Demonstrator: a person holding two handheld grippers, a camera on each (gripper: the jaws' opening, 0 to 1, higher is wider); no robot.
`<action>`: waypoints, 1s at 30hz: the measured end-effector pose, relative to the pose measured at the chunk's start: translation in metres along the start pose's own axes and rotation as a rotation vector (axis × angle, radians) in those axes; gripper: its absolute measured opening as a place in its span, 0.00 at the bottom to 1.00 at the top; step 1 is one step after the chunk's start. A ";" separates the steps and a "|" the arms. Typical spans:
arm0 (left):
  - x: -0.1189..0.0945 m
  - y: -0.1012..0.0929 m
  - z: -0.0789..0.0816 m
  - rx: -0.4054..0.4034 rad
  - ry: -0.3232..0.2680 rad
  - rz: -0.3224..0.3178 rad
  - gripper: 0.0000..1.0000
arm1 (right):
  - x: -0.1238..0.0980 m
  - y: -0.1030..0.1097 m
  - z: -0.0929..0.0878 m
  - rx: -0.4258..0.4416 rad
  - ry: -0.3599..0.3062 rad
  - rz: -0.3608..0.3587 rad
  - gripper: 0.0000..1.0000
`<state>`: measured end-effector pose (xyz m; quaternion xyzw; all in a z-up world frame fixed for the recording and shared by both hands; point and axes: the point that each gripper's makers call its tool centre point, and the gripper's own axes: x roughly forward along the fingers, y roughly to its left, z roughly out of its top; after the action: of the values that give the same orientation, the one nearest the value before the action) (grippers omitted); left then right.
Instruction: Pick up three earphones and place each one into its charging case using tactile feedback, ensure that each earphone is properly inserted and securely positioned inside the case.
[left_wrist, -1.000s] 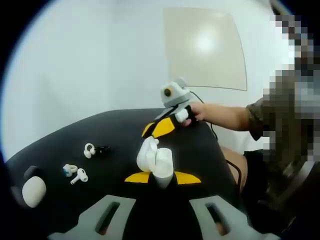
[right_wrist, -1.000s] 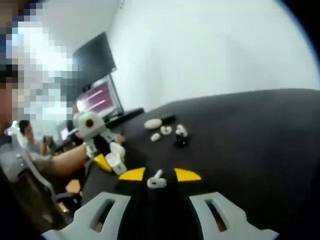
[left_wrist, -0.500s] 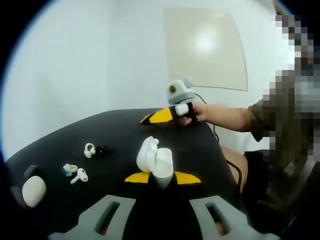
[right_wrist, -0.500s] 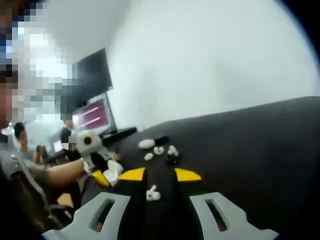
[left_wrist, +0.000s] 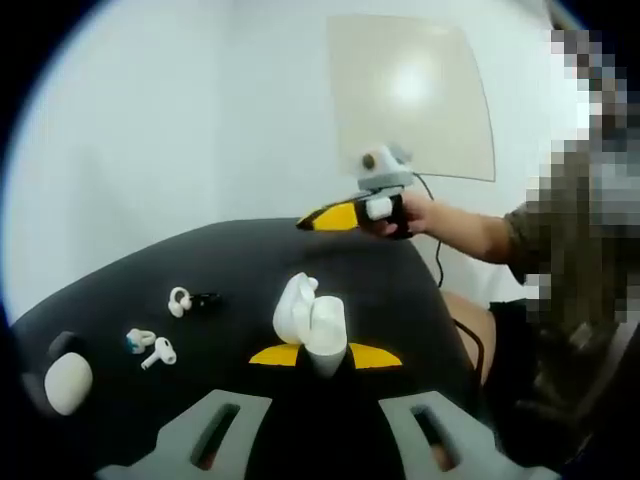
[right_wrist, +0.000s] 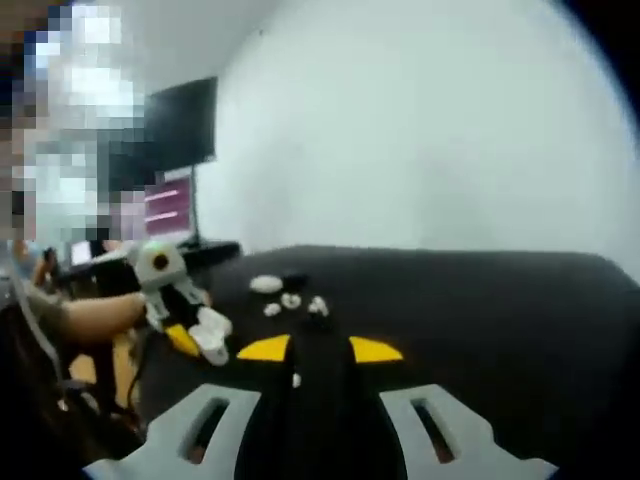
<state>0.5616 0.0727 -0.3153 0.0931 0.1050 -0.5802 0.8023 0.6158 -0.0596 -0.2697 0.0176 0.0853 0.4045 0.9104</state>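
My left gripper (left_wrist: 312, 356) is shut on an open white charging case (left_wrist: 308, 314), held upright over the black table (left_wrist: 250, 250). My right gripper (right_wrist: 318, 350) is shut on a small white earphone (right_wrist: 296, 380). In the left gripper view, a hand holds the right gripper (left_wrist: 345, 215) raised above the table's far edge, pointing left. The right gripper view has the left gripper (right_wrist: 180, 310) with the case (right_wrist: 212, 334) at the left. Loose earphones lie on the table: a clip-shaped one (left_wrist: 178, 299), a stemmed one (left_wrist: 160, 351) and a blue-marked one (left_wrist: 138, 338).
A second white case (left_wrist: 67, 383) with a dark lid lies at the table's near left. A small black piece (left_wrist: 206, 298) sits by the clip-shaped earphone. A person sits at the right beyond the table edge. Monitors (right_wrist: 170, 170) stand behind the table.
The right gripper has risen off the table and shifted right in the left gripper view, earphone still in its jaws. The left gripper and its case have stayed put.
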 end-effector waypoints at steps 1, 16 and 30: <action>0.000 0.000 0.000 0.001 -0.001 0.001 0.13 | -0.002 -0.004 -0.004 -0.005 0.020 -0.037 0.22; 0.000 0.001 0.000 0.001 -0.001 0.003 0.13 | 0.012 0.029 -0.045 -0.057 0.206 0.060 0.17; 0.000 0.001 0.000 0.007 -0.001 0.002 0.13 | 0.038 0.037 -0.046 -0.110 0.237 0.135 0.17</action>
<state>0.5626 0.0735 -0.3152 0.0959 0.1024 -0.5797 0.8027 0.6058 -0.0080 -0.3168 -0.0745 0.1685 0.4680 0.8643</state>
